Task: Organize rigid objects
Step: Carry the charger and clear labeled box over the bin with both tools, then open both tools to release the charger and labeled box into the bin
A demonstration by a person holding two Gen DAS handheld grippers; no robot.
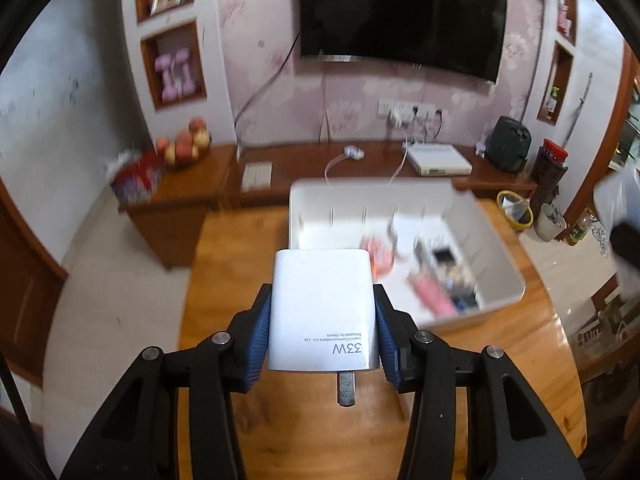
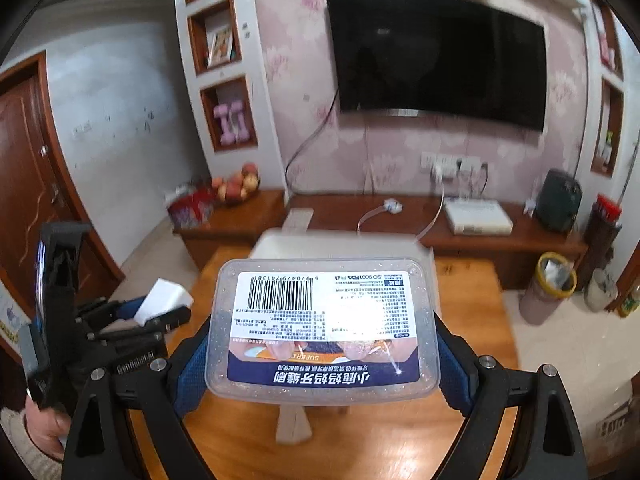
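Observation:
My left gripper (image 1: pixel 322 320) is shut on a white 33W charger plug (image 1: pixel 322 308), its blue pads (image 1: pixel 260 332) pressing both sides and a metal prong pointing back toward the camera. It hangs above the wooden table (image 1: pixel 240 260), short of the white bin (image 1: pixel 304 216) that holds several small items. My right gripper (image 2: pixel 322 344) is shut on a clear plastic box (image 2: pixel 324 328) with a barcode label, held by its two short ends above the table. The right wrist view also shows the left gripper (image 2: pixel 160 312) at the left, with the white charger (image 2: pixel 164 296) in it.
A low wooden TV cabinet (image 1: pixel 360 160) runs behind the table, with a white set-top box (image 1: pixel 438 160), cables and a fruit bowl (image 1: pixel 186 144). A TV (image 1: pixel 400 16) hangs on the wall. A yellow-rimmed waste bin (image 2: pixel 552 280) stands on the floor at right. A small cardboard piece (image 2: pixel 294 424) lies on the table under the box.

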